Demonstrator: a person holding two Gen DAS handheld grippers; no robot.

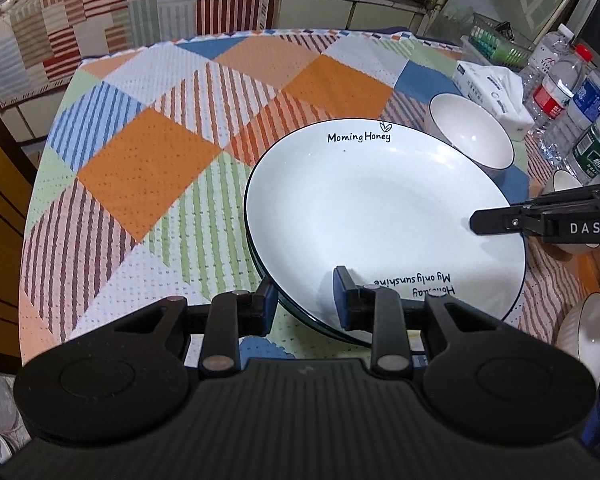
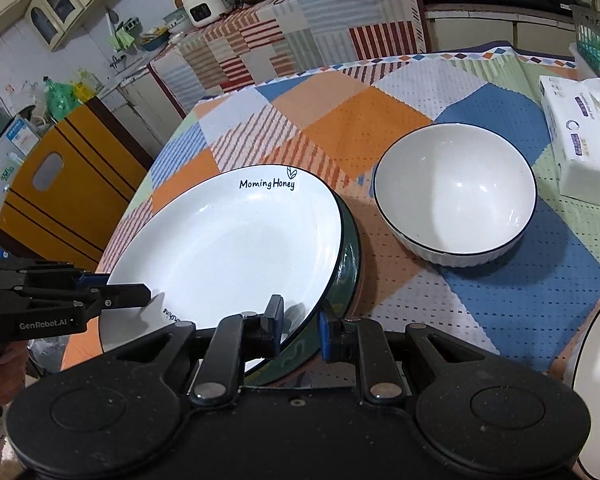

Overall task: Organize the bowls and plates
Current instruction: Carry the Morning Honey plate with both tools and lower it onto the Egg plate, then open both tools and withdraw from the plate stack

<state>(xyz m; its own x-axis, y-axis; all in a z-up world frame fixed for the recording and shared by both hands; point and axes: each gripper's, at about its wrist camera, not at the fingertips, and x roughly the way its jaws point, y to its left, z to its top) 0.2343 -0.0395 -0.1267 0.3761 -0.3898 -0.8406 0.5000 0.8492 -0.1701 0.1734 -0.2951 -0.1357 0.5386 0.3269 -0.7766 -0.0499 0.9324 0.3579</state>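
A white plate (image 1: 380, 208) (image 2: 228, 240) with a thin dark rim and the words "Morning Honey" is held from two sides. My left gripper (image 1: 304, 300) is shut on its near rim, one finger under and one on top. My right gripper (image 2: 300, 326) is shut on the plate's right rim; in the left wrist view its fingertip (image 1: 484, 222) lies on the plate. Directly below sits a green-rimmed plate (image 2: 350, 256) on the checked tablecloth (image 1: 140, 160); I cannot tell whether the two plates touch. A white ribbed bowl (image 2: 456, 196) (image 1: 472, 136) stands to the right.
A second white bowl (image 2: 596, 380) (image 1: 592, 332) sits at the near right edge. A tissue pack (image 2: 580, 140) (image 1: 492, 88), several water bottles (image 1: 560, 92) and a plastic basket (image 1: 496, 44) crowd the table's far right. A kitchen counter runs behind the table.
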